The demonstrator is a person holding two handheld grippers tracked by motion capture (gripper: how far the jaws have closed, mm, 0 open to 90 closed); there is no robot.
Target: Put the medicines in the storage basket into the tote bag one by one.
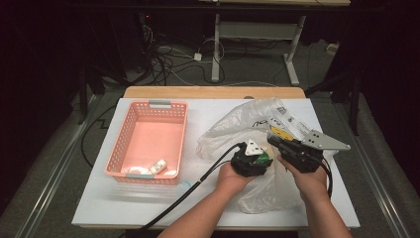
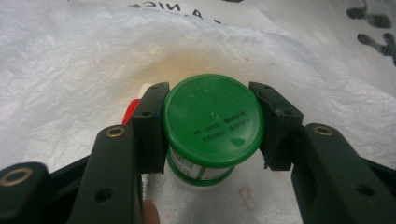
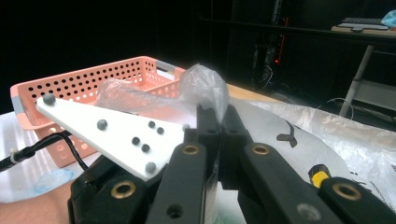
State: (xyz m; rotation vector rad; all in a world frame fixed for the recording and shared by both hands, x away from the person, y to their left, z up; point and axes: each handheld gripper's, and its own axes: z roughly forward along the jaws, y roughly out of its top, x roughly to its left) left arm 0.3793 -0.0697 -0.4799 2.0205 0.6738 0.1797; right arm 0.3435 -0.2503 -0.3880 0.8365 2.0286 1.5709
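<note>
The bench [image 1: 148, 203] was a white-topped table with a wooden strip along its far edge. On its right half lay the plastic bag [image 1: 233, 126], a crumpled translucent sack with black lettering that spread from near the far edge down toward the near edge, between and under the person's hands. On the left half stood the pink basket [image 1: 130, 130], a perforated tub with grey handle clips, well apart from the bag; a small white item [image 1: 157, 166] lay in its near right corner, too small to identify.

The right gripper [image 1: 275, 141] was held over the bag near the middle of the bench's right half, with its grey three-cornered plate pointing toward the right edge. In the right gripper view its jaws stood fully closed, pinching a fold of the bag's film that bulged up above the pads [image 3: 208, 122].

The left gripper [image 2: 212, 126] sat just beside it on the left, close to the near edge, with its cable trailing off toward the near left corner. Its jaws were partly closed and pressed on either side of the green-capped jar [image 2: 213, 122], a small container with a round green lid bearing stamped lettering and a labelled body below. The jar was clamped just over the bag's film.
</note>
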